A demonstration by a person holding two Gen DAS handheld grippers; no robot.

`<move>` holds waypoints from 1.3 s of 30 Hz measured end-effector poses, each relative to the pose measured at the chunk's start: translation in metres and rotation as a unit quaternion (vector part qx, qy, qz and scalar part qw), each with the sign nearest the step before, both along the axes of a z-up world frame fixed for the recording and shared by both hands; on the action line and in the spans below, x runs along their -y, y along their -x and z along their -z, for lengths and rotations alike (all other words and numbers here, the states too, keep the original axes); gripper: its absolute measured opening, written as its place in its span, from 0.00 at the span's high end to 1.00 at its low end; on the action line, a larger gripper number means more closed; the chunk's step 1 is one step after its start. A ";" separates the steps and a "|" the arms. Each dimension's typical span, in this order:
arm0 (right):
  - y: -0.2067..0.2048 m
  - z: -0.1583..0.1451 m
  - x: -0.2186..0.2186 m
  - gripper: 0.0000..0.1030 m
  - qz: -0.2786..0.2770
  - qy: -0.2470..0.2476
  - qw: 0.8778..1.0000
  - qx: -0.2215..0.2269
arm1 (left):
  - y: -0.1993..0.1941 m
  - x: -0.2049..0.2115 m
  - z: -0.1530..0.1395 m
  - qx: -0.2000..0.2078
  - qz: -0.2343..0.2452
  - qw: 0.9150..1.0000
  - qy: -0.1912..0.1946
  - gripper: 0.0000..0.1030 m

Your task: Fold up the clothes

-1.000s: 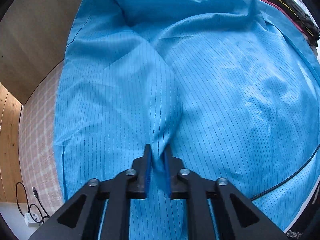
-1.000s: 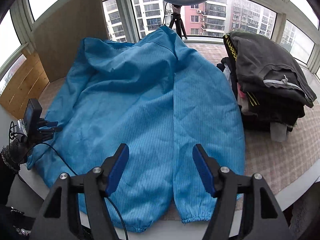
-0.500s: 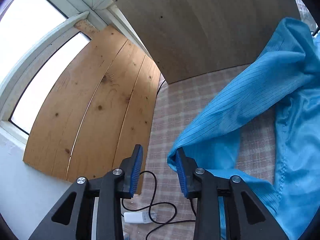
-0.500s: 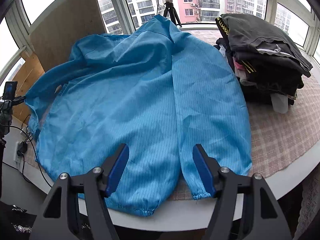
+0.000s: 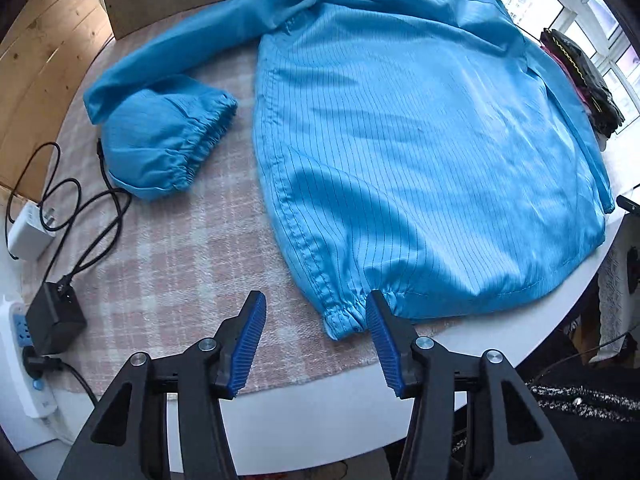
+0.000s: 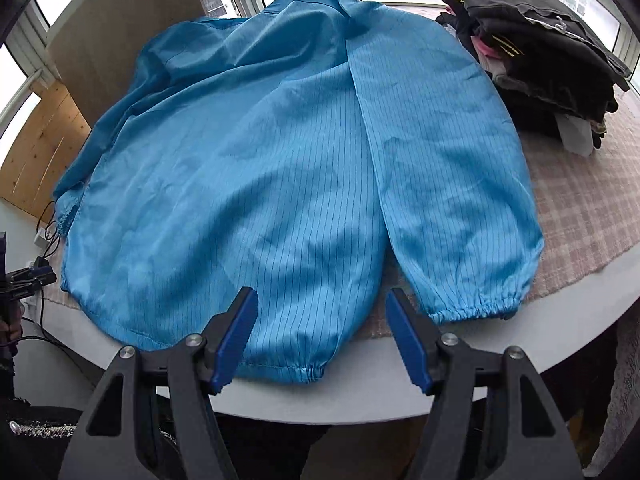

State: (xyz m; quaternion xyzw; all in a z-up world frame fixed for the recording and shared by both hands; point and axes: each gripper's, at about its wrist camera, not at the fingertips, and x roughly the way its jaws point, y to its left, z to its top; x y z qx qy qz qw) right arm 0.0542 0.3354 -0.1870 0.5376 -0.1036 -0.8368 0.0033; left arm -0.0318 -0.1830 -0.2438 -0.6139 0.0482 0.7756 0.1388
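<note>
Blue pinstriped jacket (image 5: 420, 152): thin cloth w/ slight sheen. Pink checked mat (image 5: 180, 260): nubbly cloth. White round worktop (image 5: 320, 420): smooth, matt.

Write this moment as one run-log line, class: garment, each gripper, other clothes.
garment: blue jacket spread flat on table | left gripper: opening, empty | right gripper: open, empty | pile of dark clothes: beside jacket

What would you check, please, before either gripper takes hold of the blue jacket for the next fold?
1. Left gripper free of cloth: ok, jaws opening, nothing pinched.
2. Right gripper free: ok, open above the hem.
3. Blue jacket body lying flat: ok, only light wrinkles.
4. Left sleeve laid straight: not ok, doubled back on itself.
5. Right sleeve laid straight: ok.
6. Black cable clear of the sleeve: cannot tell, it runs beside the cuff.
</note>
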 end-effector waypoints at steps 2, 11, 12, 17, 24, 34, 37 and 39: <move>-0.004 -0.002 0.008 0.37 -0.005 -0.011 1.000 -0.005 | 0.004 -0.006 0.010 0.002 -0.002 1.000 0.014 0.50; -0.037 0.003 0.008 0.37 0.006 -0.033 0.999 -0.008 | 0.001 -0.022 -0.010 -0.044 0.036 0.998 -0.023 0.99; -0.040 0.007 0.006 0.37 0.008 -0.031 0.999 -0.007 | 0.003 -0.014 -0.019 -0.053 0.029 0.998 -0.024 0.99; -0.046 0.028 0.000 0.37 0.006 -0.034 0.999 0.001 | 0.015 0.038 -0.056 -0.087 -0.041 0.995 -0.037 0.99; -0.038 0.044 0.044 0.37 -0.081 -0.034 0.996 -0.015 | 0.034 0.056 -0.072 -0.111 -0.048 0.993 0.001 0.99; -0.018 0.067 0.093 0.36 -0.154 -0.064 0.985 -0.038 | 0.065 0.065 -0.064 -0.104 -0.042 0.993 0.026 0.99; -0.014 0.066 0.100 0.39 -0.166 -0.084 0.981 -0.057 | 0.062 0.063 -0.064 -0.098 -0.043 0.994 0.026 0.98; -0.006 0.060 0.094 0.83 -0.165 -0.062 0.982 -0.066 | 0.057 0.062 -0.067 -0.095 -0.046 0.994 0.020 0.99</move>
